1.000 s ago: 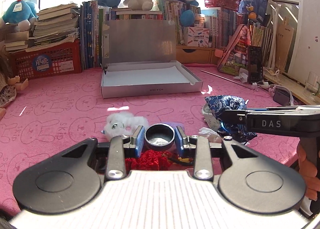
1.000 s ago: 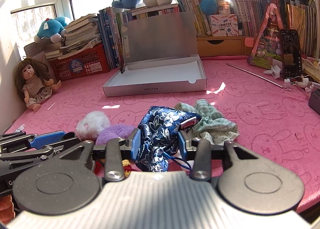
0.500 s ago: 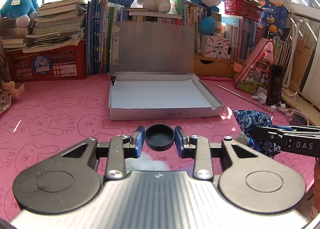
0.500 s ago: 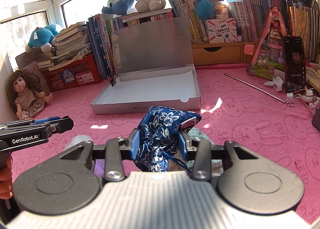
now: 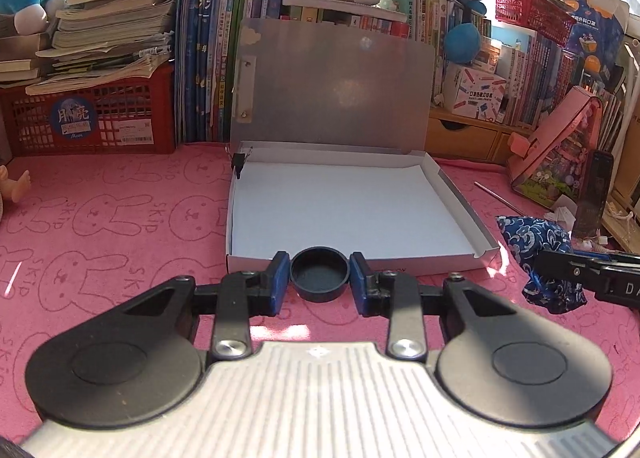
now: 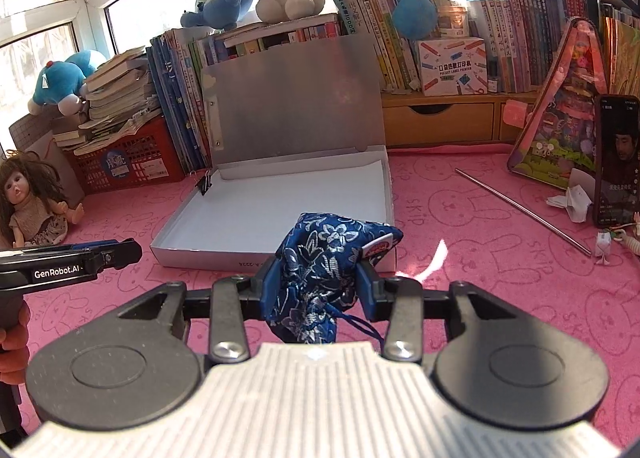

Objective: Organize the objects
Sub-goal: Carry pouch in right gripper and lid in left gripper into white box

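Black cap clamped in left gripper.

"GenRobot.AI" runs along my left gripper; "SKIP" repeats across the pink rabbit-print cloth; "Moon" marks the red plastic crate.

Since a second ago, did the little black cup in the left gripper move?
Yes. The black cup, clamped in the left gripper, travelled forward toward the open silver box, and now sits right at its front wall.
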Demonstrator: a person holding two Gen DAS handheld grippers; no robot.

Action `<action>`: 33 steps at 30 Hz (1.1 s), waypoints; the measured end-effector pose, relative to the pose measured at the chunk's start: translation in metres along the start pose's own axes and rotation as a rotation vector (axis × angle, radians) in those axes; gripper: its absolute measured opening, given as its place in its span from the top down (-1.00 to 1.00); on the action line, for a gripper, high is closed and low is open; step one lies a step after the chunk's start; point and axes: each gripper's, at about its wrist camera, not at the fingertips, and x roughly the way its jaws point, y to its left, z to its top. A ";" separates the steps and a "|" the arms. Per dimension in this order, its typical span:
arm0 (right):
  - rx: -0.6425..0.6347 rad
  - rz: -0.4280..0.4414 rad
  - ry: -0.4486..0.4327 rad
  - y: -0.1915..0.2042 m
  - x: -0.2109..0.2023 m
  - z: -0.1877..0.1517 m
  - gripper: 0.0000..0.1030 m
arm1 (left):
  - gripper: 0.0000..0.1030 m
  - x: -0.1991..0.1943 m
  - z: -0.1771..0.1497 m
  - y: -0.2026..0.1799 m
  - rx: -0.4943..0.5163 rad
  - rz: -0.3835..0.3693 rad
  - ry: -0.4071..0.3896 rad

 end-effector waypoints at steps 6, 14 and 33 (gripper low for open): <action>-0.002 -0.002 0.021 -0.004 0.033 0.019 0.14 | 0.26 0.036 0.017 0.007 -0.012 0.034 0.019; -0.010 0.008 0.059 -0.005 0.072 0.035 0.13 | 0.26 0.081 0.030 0.009 -0.018 0.070 0.047; 0.049 -0.017 0.096 -0.018 0.137 0.046 0.11 | 0.26 0.134 0.030 0.020 -0.004 0.125 0.106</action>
